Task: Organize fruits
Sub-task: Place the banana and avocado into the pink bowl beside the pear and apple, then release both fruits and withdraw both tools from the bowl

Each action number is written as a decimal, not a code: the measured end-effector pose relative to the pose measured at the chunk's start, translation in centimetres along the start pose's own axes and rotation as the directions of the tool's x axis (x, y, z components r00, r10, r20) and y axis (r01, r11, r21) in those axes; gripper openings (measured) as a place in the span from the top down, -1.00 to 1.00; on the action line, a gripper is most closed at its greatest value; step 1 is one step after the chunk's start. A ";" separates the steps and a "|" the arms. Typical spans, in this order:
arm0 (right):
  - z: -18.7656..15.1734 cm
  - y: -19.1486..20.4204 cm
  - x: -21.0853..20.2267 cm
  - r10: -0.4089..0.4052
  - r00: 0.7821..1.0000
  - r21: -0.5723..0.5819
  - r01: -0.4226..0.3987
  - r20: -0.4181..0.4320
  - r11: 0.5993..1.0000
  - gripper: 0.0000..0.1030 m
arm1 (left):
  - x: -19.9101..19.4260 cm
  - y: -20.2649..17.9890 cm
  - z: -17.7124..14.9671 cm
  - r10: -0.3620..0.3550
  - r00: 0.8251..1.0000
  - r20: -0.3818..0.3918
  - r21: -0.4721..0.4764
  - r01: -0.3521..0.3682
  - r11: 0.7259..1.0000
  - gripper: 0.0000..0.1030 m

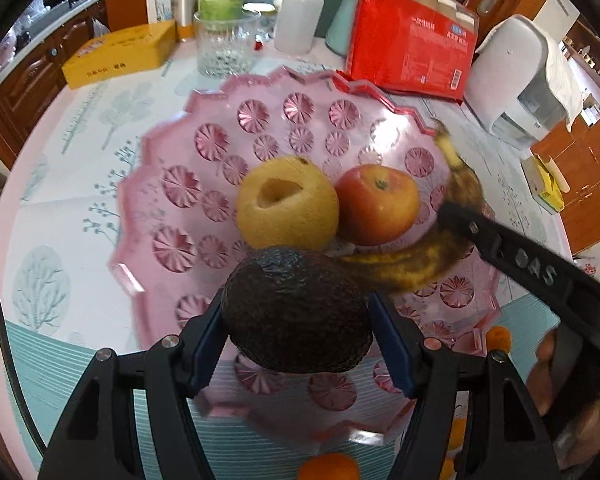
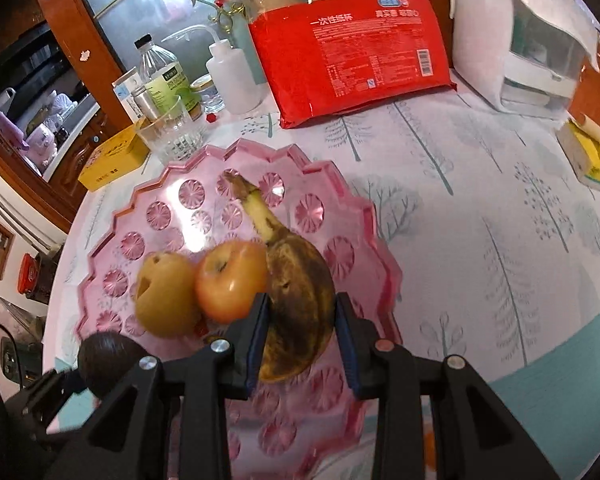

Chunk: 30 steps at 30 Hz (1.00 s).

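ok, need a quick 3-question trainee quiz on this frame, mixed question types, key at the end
1. Multiple choice: what is the left claw shut on?
A. the apple
B. the avocado
C. the banana

2. True or false: the apple and the yellow pear lie touching each other on the pink plate.

3. Short answer: which fruit does the right claw hold, and what does its skin look like?

Key
1. B, the avocado sits between the blue pads.
2. True.
3. The banana; mostly brown and spotted, with a yellow neck at the stem.
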State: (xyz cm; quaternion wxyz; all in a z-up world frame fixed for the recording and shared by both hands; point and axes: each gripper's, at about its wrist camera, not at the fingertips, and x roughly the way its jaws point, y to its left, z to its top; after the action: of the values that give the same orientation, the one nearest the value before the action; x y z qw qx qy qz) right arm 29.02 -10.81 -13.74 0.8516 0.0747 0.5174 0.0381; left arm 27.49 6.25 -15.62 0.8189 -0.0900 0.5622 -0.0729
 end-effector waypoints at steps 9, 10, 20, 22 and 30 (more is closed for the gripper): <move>1.0 0.5 0.9 -0.030 0.999 -0.070 0.032 0.021 0.997 0.07 | 0.7 -1.0 0.4 -0.013 1.000 0.014 0.002 0.013 1.000 -0.24; 1.0 0.5 0.8 -0.033 0.999 -0.073 0.035 0.026 0.997 0.05 | 0.7 -1.1 0.5 -0.014 1.000 0.016 0.001 0.014 1.000 -0.26; -0.9 -0.2 -2.7 0.052 0.998 -0.049 -0.051 0.031 0.997 0.04 | -0.9 -0.8 -0.2 0.019 0.999 0.046 0.005 -0.019 1.000 -0.60; -1.6 -0.3 -3.4 0.064 0.998 -0.039 -0.063 0.028 0.997 0.04 | -1.5 -0.5 -0.6 0.033 0.998 0.048 -0.001 -0.033 0.999 -0.61; -4.4 -0.5 -6.5 0.093 0.996 -0.019 -0.092 0.007 0.996 0.04 | -5.4 0.2 -2.0 0.063 0.993 0.099 -0.006 -0.063 0.998 -0.62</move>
State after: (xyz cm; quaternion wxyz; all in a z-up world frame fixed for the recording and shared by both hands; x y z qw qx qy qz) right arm 22.12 -11.83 -10.07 0.8517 0.0908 0.5095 0.0820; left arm 23.70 7.51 -11.51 0.8474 -0.0769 0.5237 -0.0418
